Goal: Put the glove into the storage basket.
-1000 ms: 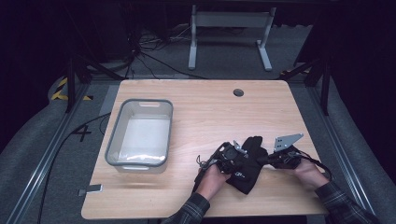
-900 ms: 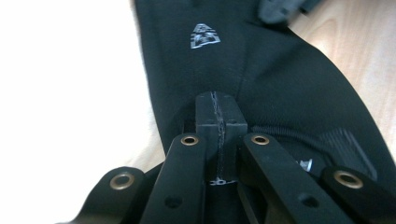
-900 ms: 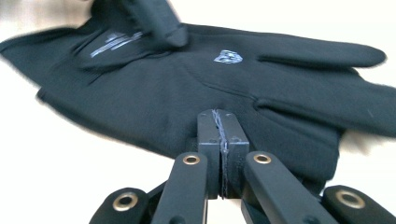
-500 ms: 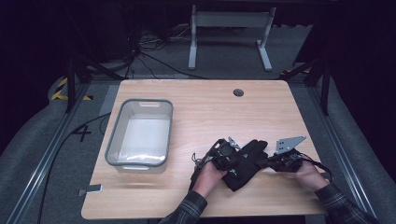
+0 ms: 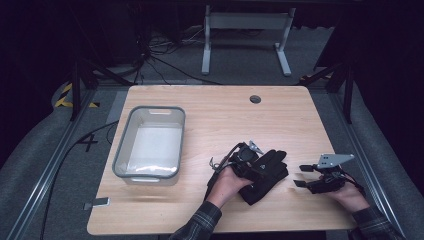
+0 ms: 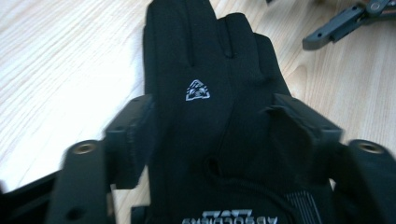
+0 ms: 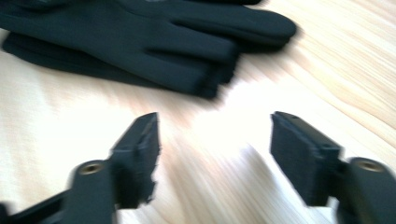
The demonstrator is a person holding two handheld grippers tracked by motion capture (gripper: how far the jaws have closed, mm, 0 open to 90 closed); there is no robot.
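A pair of black gloves (image 5: 270, 175) lies stacked on the wooden table (image 5: 220, 120), near its front edge. In the left gripper view the top glove (image 6: 201, 70) shows a small white logo, its fingers pointing away. My left gripper (image 5: 257, 167) rests over the gloves' cuff end, and its jaws stand open (image 6: 210, 116) on either side of the glove. My right gripper (image 5: 301, 176) is open a little to the right of the gloves' fingertips (image 7: 210, 60). Bare wood lies between its jaws (image 7: 215, 135).
A clear plastic bin with a grey rim (image 5: 120, 150) stands on the left half of the table. A round cable hole (image 5: 255, 99) sits near the far edge. Cables and a metal stand base (image 5: 245, 35) lie on the floor beyond. The other gripper's jaw (image 6: 341, 23) shows at top right in the left gripper view.
My right gripper has pulled back to the right, off the gloves, and now stands apart from them. The left gripper has stayed over the gloves.
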